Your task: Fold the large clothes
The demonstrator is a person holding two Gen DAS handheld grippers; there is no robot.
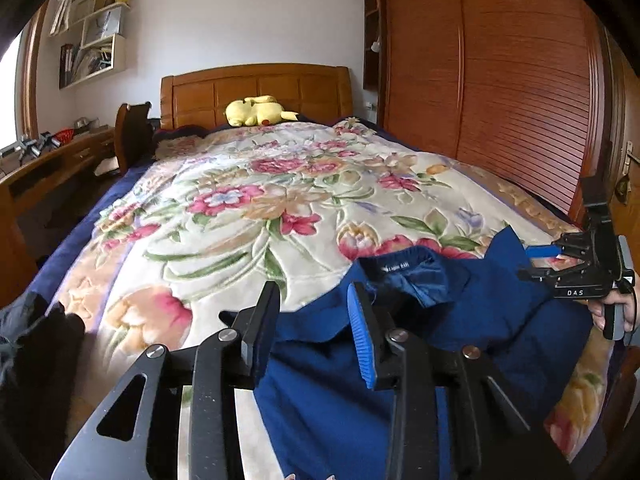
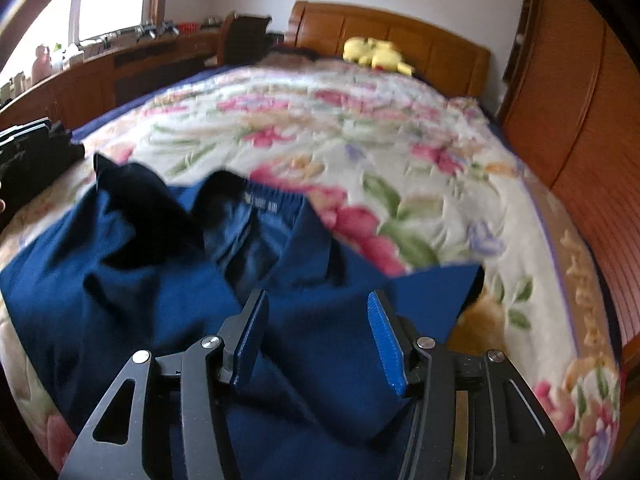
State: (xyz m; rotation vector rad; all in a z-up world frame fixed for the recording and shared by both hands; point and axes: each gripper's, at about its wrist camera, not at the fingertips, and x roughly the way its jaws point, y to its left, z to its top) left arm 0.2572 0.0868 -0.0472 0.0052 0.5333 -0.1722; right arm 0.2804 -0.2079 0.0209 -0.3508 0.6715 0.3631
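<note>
lying crumpled on the floral blanket [image 1: 248, 200], one navy garment [image 1: 480, 312] sits just under and ahead of my left gripper [image 1: 314, 332] and right gripper [image 2: 316, 340]; both sets of jaws gape wide, holding nothing. its near end is cut off below. the right view is blurred. one yellow plush toy [image 1: 256, 111] rests by the headboard [image 1: 256, 92].

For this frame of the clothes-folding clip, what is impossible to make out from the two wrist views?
- Blue garment: its lower part is cut off by the bottom edge and covered by the left gripper in the left wrist view.
- Waistband label: lettering too small; blurred in the right wrist view.
- Right gripper: whether its open fingers touch the cloth is unclear.
- Dark pile: underexposed and cut off at the left edge.
</note>
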